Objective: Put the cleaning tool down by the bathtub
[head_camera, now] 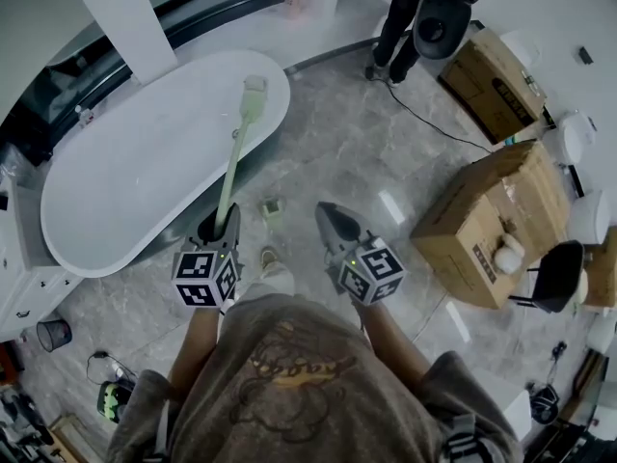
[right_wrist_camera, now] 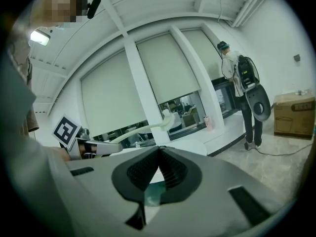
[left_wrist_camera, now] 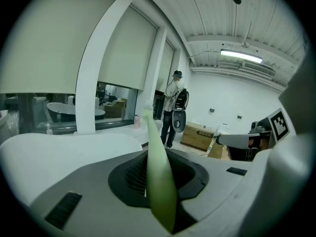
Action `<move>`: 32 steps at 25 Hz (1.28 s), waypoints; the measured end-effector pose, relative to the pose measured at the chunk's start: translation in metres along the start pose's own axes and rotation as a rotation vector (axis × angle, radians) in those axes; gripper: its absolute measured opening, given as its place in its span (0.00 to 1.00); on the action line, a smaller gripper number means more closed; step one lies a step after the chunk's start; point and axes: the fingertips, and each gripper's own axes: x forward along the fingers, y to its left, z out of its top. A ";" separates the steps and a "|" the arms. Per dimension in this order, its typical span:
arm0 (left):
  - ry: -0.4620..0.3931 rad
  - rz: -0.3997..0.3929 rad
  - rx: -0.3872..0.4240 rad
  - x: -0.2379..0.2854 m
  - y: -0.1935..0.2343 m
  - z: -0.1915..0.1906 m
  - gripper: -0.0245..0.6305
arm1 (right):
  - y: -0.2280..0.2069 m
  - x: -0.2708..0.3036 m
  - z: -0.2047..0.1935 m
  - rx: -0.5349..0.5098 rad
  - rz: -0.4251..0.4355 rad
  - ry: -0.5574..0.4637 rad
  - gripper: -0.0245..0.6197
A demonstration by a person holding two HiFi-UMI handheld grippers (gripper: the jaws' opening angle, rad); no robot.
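A cleaning tool (head_camera: 235, 154) with a long pale green handle is held in my left gripper (head_camera: 220, 228), which is shut on its lower end. The handle slants up over the rim of the white bathtub (head_camera: 125, 162), and its pale brush head (head_camera: 254, 87) hangs above the tub's far end. In the left gripper view the green handle (left_wrist_camera: 159, 181) runs up between the dark pads to the brush head (left_wrist_camera: 147, 113). My right gripper (head_camera: 328, 210) is shut and empty, over the floor right of the tub. Its view shows the pads meeting (right_wrist_camera: 159, 152) and the tool (right_wrist_camera: 148, 127) beyond.
A white column (head_camera: 120, 17) rises behind the tub. Cardboard boxes (head_camera: 496, 220) stand on the marble floor at right, with white lamps and a black chair (head_camera: 559, 276). A person (head_camera: 405, 17) stands at the top; a cable (head_camera: 434, 123) crosses the floor. A small object (head_camera: 273, 207) lies by the tub.
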 end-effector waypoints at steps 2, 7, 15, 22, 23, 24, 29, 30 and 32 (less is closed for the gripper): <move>0.000 0.000 0.001 0.014 0.009 0.008 0.16 | -0.007 0.018 0.007 -0.007 -0.006 0.001 0.04; -0.005 -0.013 0.011 0.043 0.030 0.024 0.16 | -0.021 0.057 0.018 -0.024 -0.017 0.005 0.04; -0.009 0.016 -0.017 0.073 0.045 0.034 0.16 | -0.041 0.093 0.026 -0.026 0.007 0.026 0.04; -0.021 0.096 -0.057 0.097 0.050 0.035 0.16 | -0.063 0.118 0.031 -0.052 0.074 0.051 0.04; -0.022 0.107 -0.065 0.100 0.050 0.033 0.16 | -0.066 0.121 0.031 -0.055 0.084 0.057 0.04; -0.023 0.118 -0.073 0.103 0.050 0.032 0.16 | -0.069 0.125 0.031 -0.057 0.095 0.063 0.04; -0.012 0.162 -0.108 0.112 0.058 0.025 0.16 | -0.078 0.145 0.027 -0.058 0.137 0.093 0.04; -0.007 0.167 -0.114 0.113 0.059 0.022 0.16 | -0.079 0.148 0.025 -0.057 0.145 0.099 0.04; 0.006 0.176 -0.124 0.116 0.061 0.015 0.16 | -0.081 0.152 0.021 -0.052 0.156 0.109 0.04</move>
